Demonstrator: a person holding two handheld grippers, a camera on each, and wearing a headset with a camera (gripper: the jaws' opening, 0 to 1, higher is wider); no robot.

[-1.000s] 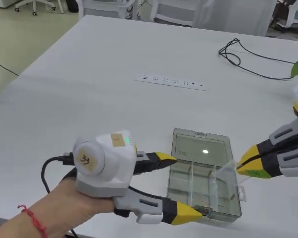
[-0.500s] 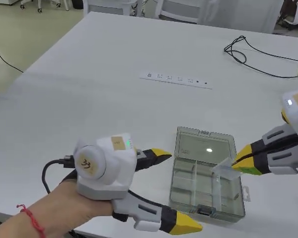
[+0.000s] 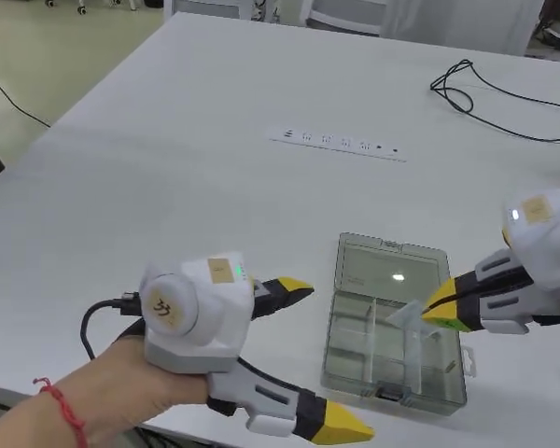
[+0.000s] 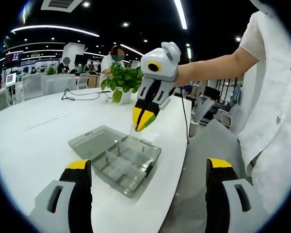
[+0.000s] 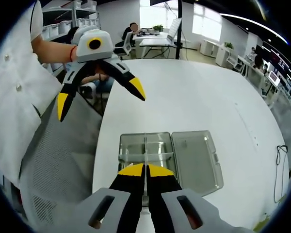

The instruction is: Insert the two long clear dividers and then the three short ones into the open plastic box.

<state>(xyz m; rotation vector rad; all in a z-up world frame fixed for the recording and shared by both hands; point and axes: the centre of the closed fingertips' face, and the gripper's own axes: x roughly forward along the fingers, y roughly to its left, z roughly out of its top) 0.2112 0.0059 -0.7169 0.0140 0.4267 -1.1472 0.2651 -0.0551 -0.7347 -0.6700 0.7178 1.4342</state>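
Note:
The open clear plastic box [image 3: 355, 359] lies near the table's front edge, its lid [image 3: 392, 271] flat behind it and some clear partitions standing inside. My right gripper [image 3: 437, 313] hovers over the box's right half, shut on a clear divider [image 3: 406, 315] that hangs toward the compartments. In the right gripper view the divider [image 5: 145, 145] shows edge-on above the box [image 5: 131, 148], straight ahead of my shut right gripper [image 5: 145, 170]. My left gripper [image 3: 317, 359] stands open, just left of the box and holding nothing. The left gripper view shows the box [image 4: 102, 160] beyond my left gripper [image 4: 148, 167].
A white power strip [image 3: 341, 145] lies mid-table and a black cable [image 3: 476, 89] coils at the far right. The white table [image 3: 168, 187] is bare to the left. A potted plant [image 4: 123, 80] stands beyond the box. The table's front edge runs just below the box.
My right gripper has carried the divider leftward and down over the box. My left gripper's lower jaw has drawn back from the box's front edge. The head camera has shifted.

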